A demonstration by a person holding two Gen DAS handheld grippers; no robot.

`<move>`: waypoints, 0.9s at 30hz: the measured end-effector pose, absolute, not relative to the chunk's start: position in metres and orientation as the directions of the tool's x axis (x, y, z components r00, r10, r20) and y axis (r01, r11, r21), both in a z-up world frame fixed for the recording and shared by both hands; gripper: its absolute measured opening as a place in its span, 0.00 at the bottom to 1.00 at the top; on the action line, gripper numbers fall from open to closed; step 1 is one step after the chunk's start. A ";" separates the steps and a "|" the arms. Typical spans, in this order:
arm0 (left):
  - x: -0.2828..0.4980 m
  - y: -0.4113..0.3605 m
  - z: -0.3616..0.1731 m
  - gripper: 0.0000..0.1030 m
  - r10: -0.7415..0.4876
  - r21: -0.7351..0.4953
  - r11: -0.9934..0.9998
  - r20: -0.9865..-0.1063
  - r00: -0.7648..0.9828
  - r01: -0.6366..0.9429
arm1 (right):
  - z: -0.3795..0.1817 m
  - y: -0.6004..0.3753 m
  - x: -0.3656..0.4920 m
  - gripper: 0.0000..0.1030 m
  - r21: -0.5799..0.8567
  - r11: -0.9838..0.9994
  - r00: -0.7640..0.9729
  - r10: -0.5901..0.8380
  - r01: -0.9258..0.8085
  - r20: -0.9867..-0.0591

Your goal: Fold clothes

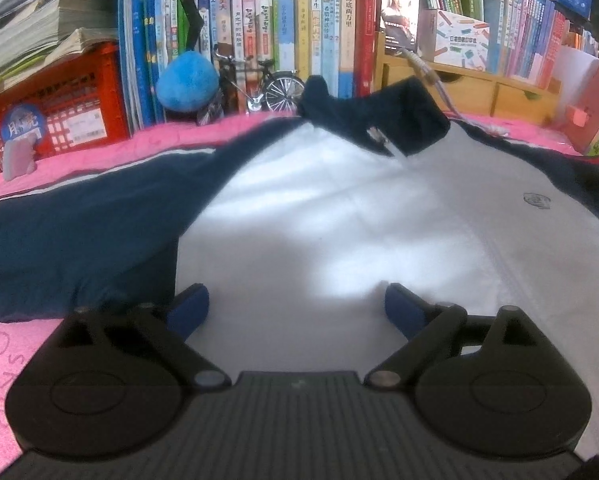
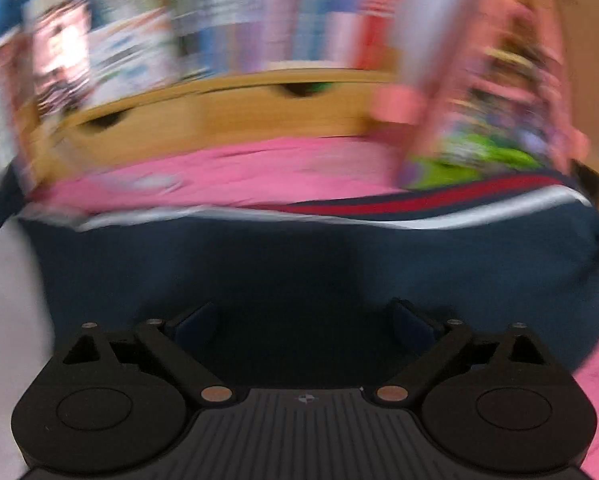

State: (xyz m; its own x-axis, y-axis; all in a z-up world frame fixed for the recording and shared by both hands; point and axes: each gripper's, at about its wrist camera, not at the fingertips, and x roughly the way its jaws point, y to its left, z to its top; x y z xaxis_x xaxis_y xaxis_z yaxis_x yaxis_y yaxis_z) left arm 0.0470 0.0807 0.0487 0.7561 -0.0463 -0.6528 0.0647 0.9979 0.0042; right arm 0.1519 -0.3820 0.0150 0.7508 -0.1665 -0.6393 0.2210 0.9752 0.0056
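Note:
A white and navy jacket [image 1: 339, 208] lies flat on a pink cloth [image 1: 99, 152], its navy collar [image 1: 379, 108] toward the books. Its left sleeve [image 1: 79, 220] stretches out to the left. My left gripper [image 1: 297, 304] stands open over the white front panel with nothing between its blue pads [image 1: 191, 308]. The right wrist view is blurred by motion. There my right gripper [image 2: 303, 320] stands open over the jacket's navy sleeve [image 2: 299, 264], which has white and red stripes [image 2: 419, 204] along its far edge. Nothing shows between its fingers.
Rows of books [image 1: 299, 20] line the back, with a red crate [image 1: 47, 116], a blue plush ball [image 1: 187, 82] and a small model bicycle [image 1: 267, 88] in front. A wooden drawer unit [image 1: 479, 88] and a pink box [image 1: 595, 112] stand at the right.

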 end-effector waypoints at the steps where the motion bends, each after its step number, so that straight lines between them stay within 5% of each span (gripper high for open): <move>1: 0.047 0.081 0.049 0.94 -0.045 0.005 0.998 -0.653 0.756 0.064 | 0.014 -0.395 0.152 0.94 0.001 0.965 0.742 -0.201 0.263 -0.639; 15: 0.048 0.082 0.049 0.97 -0.040 0.001 0.999 -0.656 0.754 0.054 | 0.032 -0.416 0.114 0.94 0.053 0.948 0.759 -0.216 0.313 -0.615; 27: -0.052 0.067 0.082 0.96 -0.185 -0.197 0.978 -0.628 0.756 0.075 | 0.139 -0.370 -0.054 1.00 0.062 0.996 0.923 -0.029 0.057 -0.385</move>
State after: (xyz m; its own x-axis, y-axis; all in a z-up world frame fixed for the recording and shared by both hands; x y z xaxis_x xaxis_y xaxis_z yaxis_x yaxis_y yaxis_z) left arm -0.0522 0.0665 0.0823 0.7556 -0.1848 -0.6284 0.0753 0.9775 -0.1969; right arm -0.0539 -0.3699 0.1391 0.9225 -0.0289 -0.3848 0.0569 0.9965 0.0617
